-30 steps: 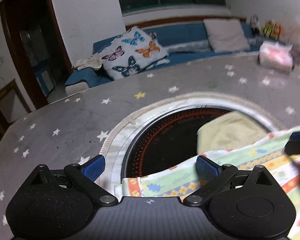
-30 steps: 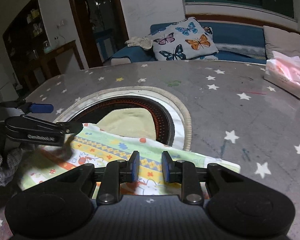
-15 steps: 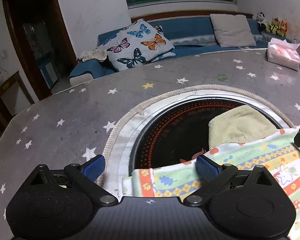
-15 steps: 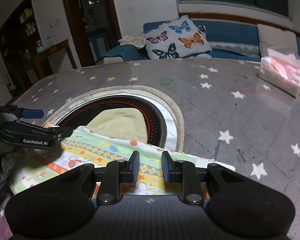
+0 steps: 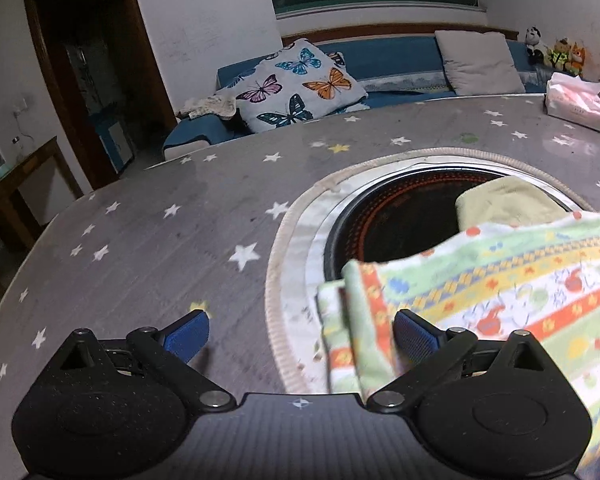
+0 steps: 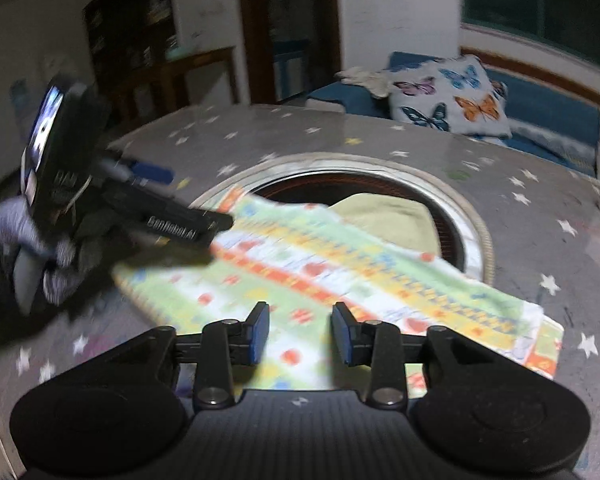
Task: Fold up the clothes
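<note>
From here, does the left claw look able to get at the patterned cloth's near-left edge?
Probably yes: the left claw is open, and the patterned cloth has its folded edge beside the right finger, with nothing between.

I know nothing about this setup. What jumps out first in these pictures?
The bright patterned cloth spread across the starry table, partly over a dark round pit holding a yellow cloth. Two black grippers, left and right, hover open at its edges.

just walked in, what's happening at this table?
A person with a claw in each hand is folding a patterned cloth on the star-print table. The cloth lies partly over the round recess. The left claw is open at the cloth's edge; the right claw is open above it, gripping nothing.
</note>
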Motion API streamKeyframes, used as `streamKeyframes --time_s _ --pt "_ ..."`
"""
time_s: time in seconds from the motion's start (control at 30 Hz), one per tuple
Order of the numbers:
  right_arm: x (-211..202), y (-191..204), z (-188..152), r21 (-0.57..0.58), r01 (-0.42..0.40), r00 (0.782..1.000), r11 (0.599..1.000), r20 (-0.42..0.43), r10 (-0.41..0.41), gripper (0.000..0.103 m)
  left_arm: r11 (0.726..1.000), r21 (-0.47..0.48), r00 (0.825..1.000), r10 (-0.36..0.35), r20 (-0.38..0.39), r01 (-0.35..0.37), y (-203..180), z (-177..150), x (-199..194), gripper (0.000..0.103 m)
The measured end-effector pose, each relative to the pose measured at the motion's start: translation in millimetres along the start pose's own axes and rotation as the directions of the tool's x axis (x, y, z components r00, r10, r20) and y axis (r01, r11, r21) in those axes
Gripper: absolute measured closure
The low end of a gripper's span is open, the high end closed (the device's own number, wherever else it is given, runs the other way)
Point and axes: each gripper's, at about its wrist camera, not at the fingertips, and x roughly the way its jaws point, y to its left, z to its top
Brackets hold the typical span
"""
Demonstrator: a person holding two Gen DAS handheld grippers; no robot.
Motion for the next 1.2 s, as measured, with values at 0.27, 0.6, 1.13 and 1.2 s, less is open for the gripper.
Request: streamKeyframes --time_s 0.27,0.6,1.13,1.2 --pt "3 35 -4 -0.138 0.001 1.000 0.990 -0.014 -0.003 0.059 1.000 0.009 1.000 0.012 0.026 -0.012 11 -21 -16 0.000" --pt "8 73 13 -0.232 -0.048 0.999 0.972 -0.003 0.048 0.059 0.979 -0.203 0.999 -0.019 0.026 0.024 60 -11 -30 0.000" --pt "49 133 20 -0.385 -0.092 0.996 0.918 -0.046 0.081 0.087 0.843 -0.484 0.964 -0.267 0.006 0.237 90 -17 -34 0.000" --pt "45 131 22 -0.369 -0.093 0.996 0.925 -0.035 0.086 0.091 0.822 -0.510 0.956 -0.294 0.004 0.255 89 -18 -34 0.000"
